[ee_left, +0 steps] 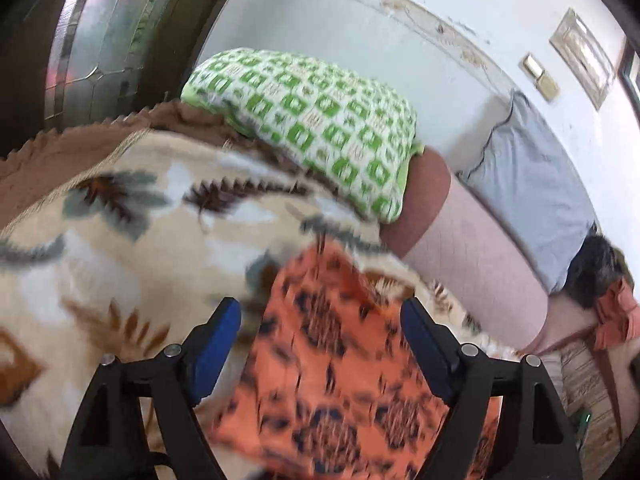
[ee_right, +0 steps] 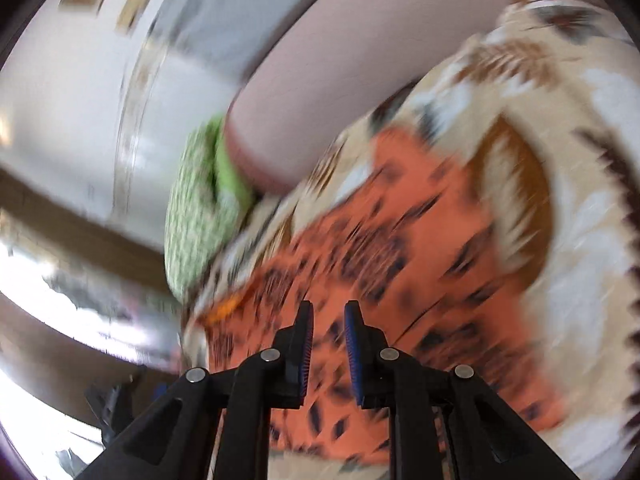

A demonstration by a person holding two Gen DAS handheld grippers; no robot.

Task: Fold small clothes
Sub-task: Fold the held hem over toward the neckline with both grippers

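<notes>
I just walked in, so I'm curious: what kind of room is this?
Probably a bedroom or living room at home. A fleecy cream blanket with brown leaf patterns covers a bed or sofa, a green-and-white checked pillow lies on it, and an orange garment with dark print is spread out.

Legible text, labels, brands, numbers, signs: none. Framed plaques [ee_left: 582,54] on the far wall, right side, show no readable lettering at this blur. Orange patterned garment [ee_left: 340,364] bears only a print, no label.
</notes>
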